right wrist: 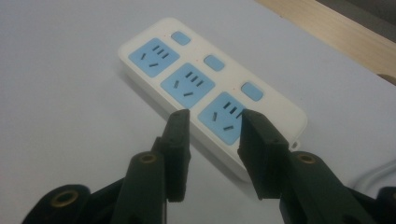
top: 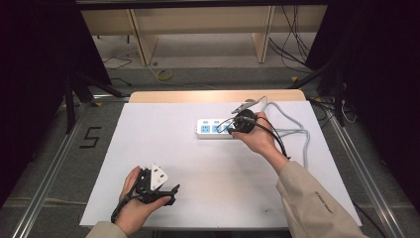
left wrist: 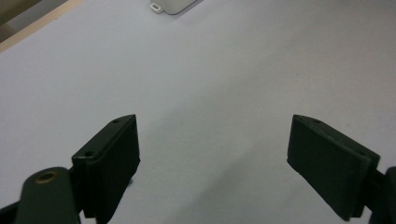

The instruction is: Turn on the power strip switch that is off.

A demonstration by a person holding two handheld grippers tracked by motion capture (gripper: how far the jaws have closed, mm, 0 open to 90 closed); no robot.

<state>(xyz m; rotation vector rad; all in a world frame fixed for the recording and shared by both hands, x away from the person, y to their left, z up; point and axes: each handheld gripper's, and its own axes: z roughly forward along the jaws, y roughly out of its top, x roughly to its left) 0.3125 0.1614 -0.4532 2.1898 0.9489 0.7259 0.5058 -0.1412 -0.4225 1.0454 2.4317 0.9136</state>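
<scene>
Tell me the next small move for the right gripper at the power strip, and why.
Probably lift the right gripper a little clear of the power strip: its jaws stand apart above the nearest socket, holding nothing, and all three sockets are empty.

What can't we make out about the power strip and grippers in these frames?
- Power strip: its near end is covered by the right gripper in the right gripper view, so any contact is unclear.
- Its cable: the high view loses the far end behind the hand; plug hidden.
- Left gripper view: the strip's corner is cut off by the top edge.
</scene>
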